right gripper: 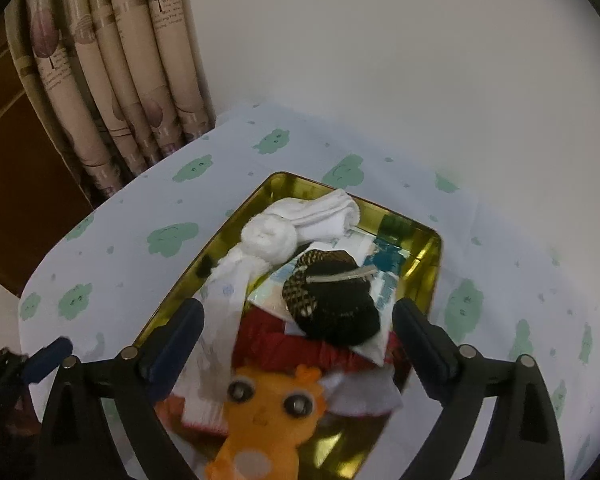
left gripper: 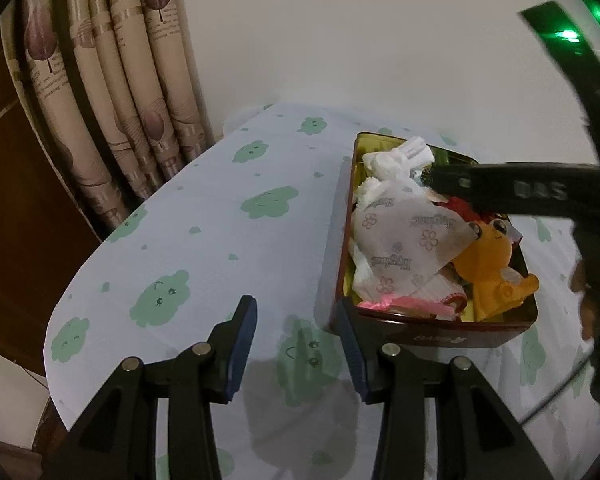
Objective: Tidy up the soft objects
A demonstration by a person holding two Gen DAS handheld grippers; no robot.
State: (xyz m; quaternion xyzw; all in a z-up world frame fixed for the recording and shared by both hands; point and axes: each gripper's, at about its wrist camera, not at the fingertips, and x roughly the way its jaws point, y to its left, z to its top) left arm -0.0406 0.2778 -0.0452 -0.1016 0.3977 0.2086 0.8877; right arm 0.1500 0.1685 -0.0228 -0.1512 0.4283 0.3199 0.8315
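A dark red tin with a gold inside [left gripper: 432,334] stands on the table, full of soft things. In it lie a white printed pouch [left gripper: 404,236], rolled white socks [left gripper: 396,160], an orange plush toy [left gripper: 496,264] and pink cloth [left gripper: 404,304]. My left gripper [left gripper: 296,344] is open and empty, low over the table just left of the tin's near corner. My right gripper [right gripper: 300,344] is open and empty above the tin [right gripper: 428,276]. Below it are a black mesh pouch [right gripper: 332,304], red cloth [right gripper: 300,344], white socks [right gripper: 300,224] and the orange plush [right gripper: 268,412].
The table wears a white cloth with green cloud prints [left gripper: 220,240]. Beige patterned curtains [left gripper: 112,92] hang at the back left beside a brown wooden panel [left gripper: 16,208]. A white wall [left gripper: 380,40] rises behind. The right gripper's arm [left gripper: 540,192] crosses over the tin.
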